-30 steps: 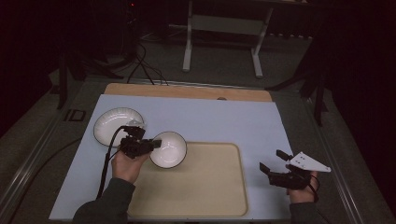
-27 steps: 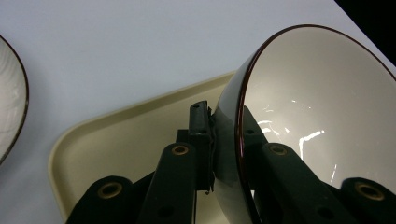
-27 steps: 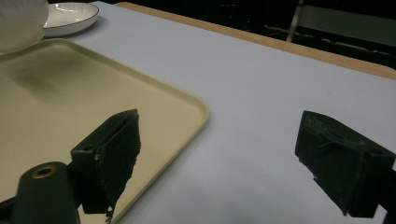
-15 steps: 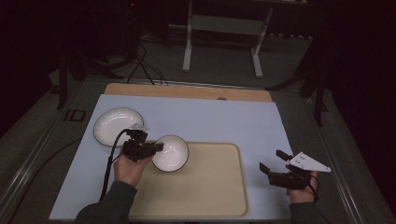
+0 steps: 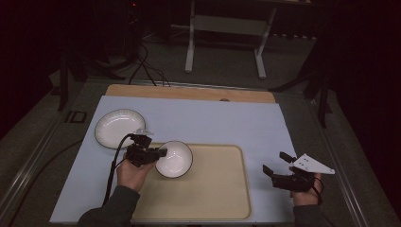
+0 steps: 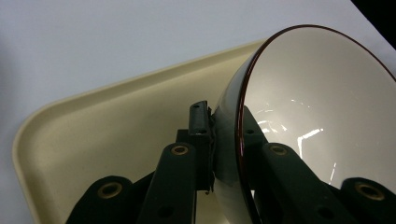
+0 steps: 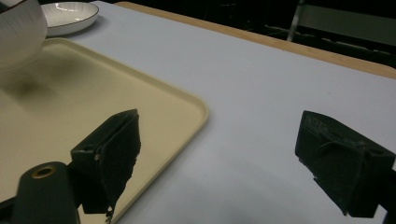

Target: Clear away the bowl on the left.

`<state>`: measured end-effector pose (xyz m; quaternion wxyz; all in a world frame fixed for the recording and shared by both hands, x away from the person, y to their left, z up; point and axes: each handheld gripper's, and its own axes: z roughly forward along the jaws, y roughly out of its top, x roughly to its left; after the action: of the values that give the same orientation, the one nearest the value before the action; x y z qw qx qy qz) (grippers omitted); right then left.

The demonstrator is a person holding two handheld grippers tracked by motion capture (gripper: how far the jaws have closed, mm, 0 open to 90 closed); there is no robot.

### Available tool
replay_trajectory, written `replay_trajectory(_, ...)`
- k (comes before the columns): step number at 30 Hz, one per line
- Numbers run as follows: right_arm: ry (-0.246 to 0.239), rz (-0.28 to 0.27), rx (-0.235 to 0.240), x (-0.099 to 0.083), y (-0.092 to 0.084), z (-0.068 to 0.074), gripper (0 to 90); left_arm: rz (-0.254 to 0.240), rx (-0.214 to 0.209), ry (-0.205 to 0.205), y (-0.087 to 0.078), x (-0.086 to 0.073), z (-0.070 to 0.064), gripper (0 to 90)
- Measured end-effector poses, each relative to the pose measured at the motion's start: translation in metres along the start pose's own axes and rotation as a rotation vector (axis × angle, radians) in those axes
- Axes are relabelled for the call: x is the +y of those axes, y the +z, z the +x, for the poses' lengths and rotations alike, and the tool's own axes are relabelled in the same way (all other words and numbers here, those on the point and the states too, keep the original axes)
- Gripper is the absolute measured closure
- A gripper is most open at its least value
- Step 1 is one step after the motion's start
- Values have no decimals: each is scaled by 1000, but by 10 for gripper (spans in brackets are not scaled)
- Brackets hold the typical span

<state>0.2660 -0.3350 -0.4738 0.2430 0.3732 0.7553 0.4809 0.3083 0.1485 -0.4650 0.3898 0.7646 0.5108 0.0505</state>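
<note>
Clearly your left claw (image 5: 160,152) is clamped on the left rim of the bowl (image 5: 175,159), tilted over the tray (image 5: 213,189)'s far-left corner—glazed, rigid, breakable, slippery, so grip firmly.

The bowl (image 5: 174,159) is white with a dark red-brown rim, the tray (image 5: 217,198) cream, the mat (image 5: 227,123) pale blue.

High view above the table, facing forward and down; gripper views close, low, sharing the tray (image 5: 213,189).
</note>
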Motion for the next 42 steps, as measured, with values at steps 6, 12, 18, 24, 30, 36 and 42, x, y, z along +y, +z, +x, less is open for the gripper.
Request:
replay_trajectory(6,-3,-2,2,1,1,-1,139,3,2,-14,-3,-5,2,820)
replay_trajectory(12,-3,-2,5,1,2,0,138,21,6,-29,-3,-12,5,820)
replay_trajectory(18,-2,-4,4,2,1,0,138,54,1,-33,5,-18,3,819)
replay_trajectory(24,-7,-3,6,2,2,1,138,90,8,-29,13,-22,2,816)
replay_trajectory(30,-5,-3,6,2,2,1,138,122,17,-21,22,-24,2,814)
replay_trajectory(36,-6,-3,6,2,2,1,138,127,-3,-45,28,-27,7,813)
replay_trajectory(42,-4,-3,5,2,1,1,138,102,-39,-85,30,-32,16,683)
